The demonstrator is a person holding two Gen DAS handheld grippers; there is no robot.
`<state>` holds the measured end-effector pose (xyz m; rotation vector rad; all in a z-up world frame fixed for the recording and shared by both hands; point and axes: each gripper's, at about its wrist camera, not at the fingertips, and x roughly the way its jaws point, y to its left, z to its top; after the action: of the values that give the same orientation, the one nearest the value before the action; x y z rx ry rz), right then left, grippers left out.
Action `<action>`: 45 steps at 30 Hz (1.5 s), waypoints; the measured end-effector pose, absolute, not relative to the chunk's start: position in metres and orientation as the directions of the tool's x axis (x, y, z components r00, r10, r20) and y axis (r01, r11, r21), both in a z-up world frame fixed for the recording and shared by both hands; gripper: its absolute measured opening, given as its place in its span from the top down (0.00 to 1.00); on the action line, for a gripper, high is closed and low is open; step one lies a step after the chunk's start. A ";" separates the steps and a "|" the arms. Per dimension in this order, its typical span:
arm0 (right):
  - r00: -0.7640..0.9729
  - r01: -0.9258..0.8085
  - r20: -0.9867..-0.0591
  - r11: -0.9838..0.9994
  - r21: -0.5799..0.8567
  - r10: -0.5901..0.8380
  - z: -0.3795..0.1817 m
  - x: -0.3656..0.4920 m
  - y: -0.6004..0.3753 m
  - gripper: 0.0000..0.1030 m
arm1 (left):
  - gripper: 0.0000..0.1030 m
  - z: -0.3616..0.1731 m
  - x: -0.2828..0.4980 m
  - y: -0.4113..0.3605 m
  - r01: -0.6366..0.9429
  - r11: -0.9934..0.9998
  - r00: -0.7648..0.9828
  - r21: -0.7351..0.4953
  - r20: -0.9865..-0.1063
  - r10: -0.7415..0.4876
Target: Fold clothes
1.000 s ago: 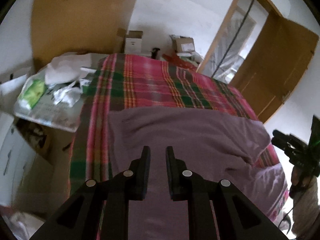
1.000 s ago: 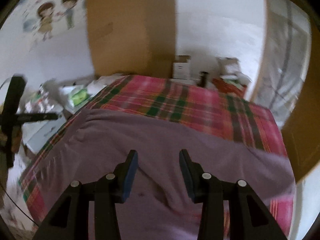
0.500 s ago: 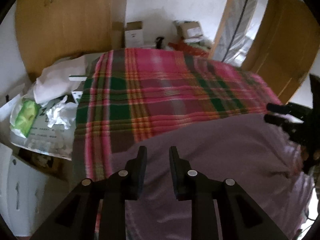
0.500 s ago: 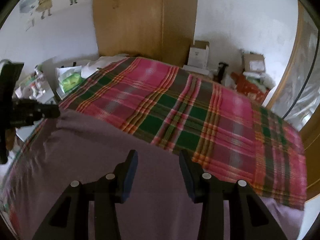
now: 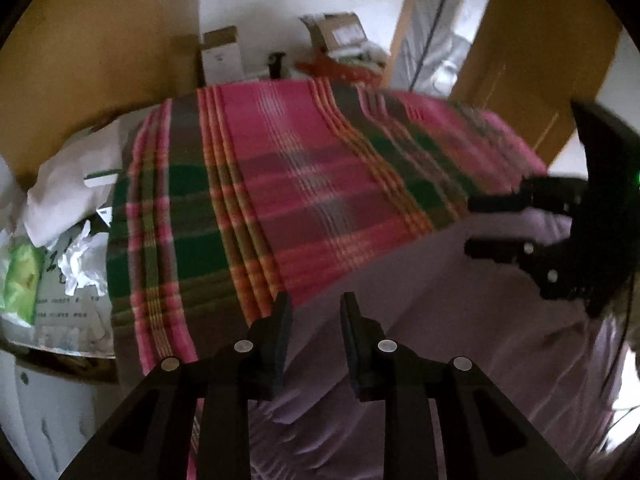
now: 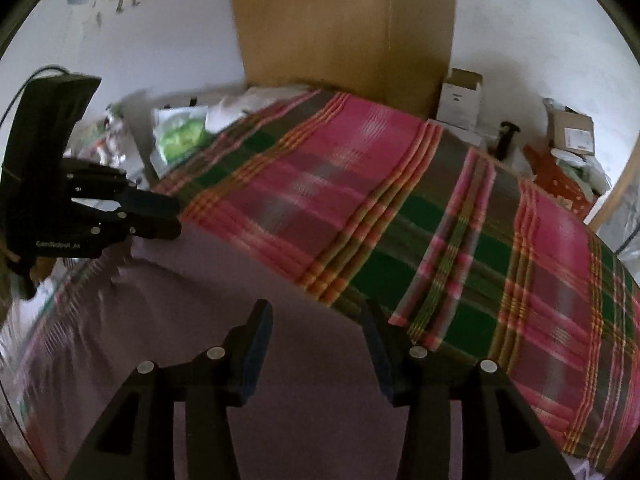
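Note:
A purple garment lies spread over the near part of a bed with a red and green plaid blanket. My left gripper hangs open over the garment's far left edge, with nothing between its fingers. In the right wrist view it shows at the left, its lower finger close to the garment's corner, where wrinkles gather. My right gripper stands wide open above the garment, near its far edge. It also shows in the left wrist view, jaws apart.
White bags, paper and a green packet are piled left of the bed. Cardboard boxes and red clutter stand on the floor beyond it. A wooden wardrobe stands behind, and a wooden door at the right.
Both views now show more bare plaid blanket, and the garment's far edge lies closer to the grippers. The left jaws have widened a little. The views are blurred by motion.

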<state>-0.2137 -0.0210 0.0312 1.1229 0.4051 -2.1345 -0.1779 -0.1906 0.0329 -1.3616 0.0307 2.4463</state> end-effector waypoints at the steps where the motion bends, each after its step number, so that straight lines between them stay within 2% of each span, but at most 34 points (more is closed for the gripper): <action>1: -0.388 0.701 -0.819 -0.712 0.035 -0.423 0.028 -0.215 -0.021 0.54 | 0.75 0.032 -0.178 -0.190 -0.312 -0.939 -0.479 -0.143 -0.830 0.285; 9: -0.371 0.721 -0.843 -0.692 0.003 -0.390 0.009 -0.224 -0.022 0.51 | 0.75 0.020 -0.178 -0.192 -0.311 -0.949 -0.463 -0.053 -0.863 0.200; 25: -0.355 0.749 -0.826 -0.662 0.029 -0.438 0.006 -0.224 -0.030 0.49 | 0.74 0.013 -0.164 -0.192 -0.364 -0.931 -0.523 0.007 -0.829 0.199; 32: -0.338 0.779 -0.830 -0.627 0.018 -0.444 0.009 -0.213 -0.029 0.67 | 0.74 0.013 -0.161 -0.181 -0.403 -0.913 -0.520 0.055 -0.835 0.179; 34: -0.337 0.783 -0.830 -0.622 0.014 -0.444 0.009 -0.210 -0.028 0.84 | 0.76 0.014 -0.158 -0.181 -0.415 -0.907 -0.523 0.069 -0.834 0.176; 35: -0.338 0.786 -0.831 -0.618 0.010 -0.443 0.010 -0.208 -0.028 0.87 | 0.78 0.014 -0.158 -0.180 -0.421 -0.904 -0.523 0.075 -0.834 0.174; 37: -0.344 0.790 -0.830 -0.613 -0.003 -0.439 0.010 -0.204 -0.028 0.90 | 0.81 0.015 -0.157 -0.180 -0.425 -0.902 -0.522 0.079 -0.835 0.173; 41: -0.370 0.785 -0.823 -0.619 -0.028 -0.432 0.012 -0.196 -0.025 0.94 | 0.93 0.018 -0.154 -0.179 -0.415 -0.905 -0.534 0.096 -0.831 0.157; 45: -0.396 0.775 -0.804 -0.631 -0.033 -0.444 0.021 -0.184 -0.020 0.95 | 0.95 0.024 -0.145 -0.178 -0.383 -0.915 -0.578 0.128 -0.806 0.129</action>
<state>-0.1835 -0.0205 0.0211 1.0237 0.5283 -2.0708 -0.1452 -0.1781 0.0241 -1.2543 0.4198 2.5233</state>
